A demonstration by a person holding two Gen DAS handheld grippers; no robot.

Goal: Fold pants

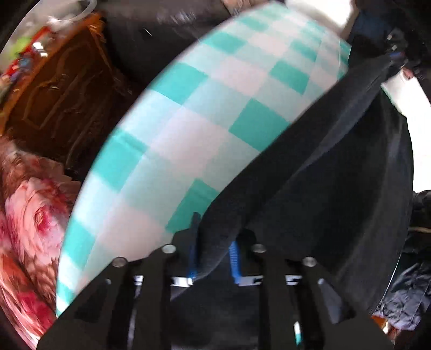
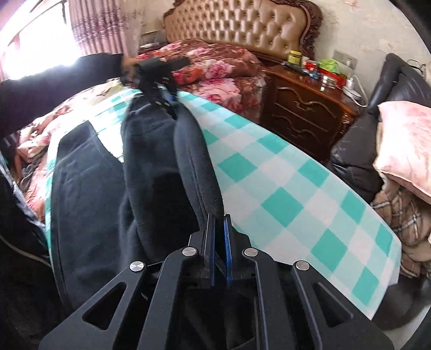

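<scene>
Black pants lie lengthwise on a teal-and-white checked cloth, with one long edge lifted into a ridge. My right gripper is shut on the near end of that raised edge. At the far end, my left gripper pinches the same edge, held by a person's dark sleeve. In the left wrist view the left gripper has the black pants pressed between its blue fingers, over the checked cloth. The pants' lower layer lies flat to the side.
A bed with a floral quilt and a tufted headboard stands behind. A dark wooden nightstand carries small clutter. A dark sofa with a pink pillow and folded blankets stands at the right.
</scene>
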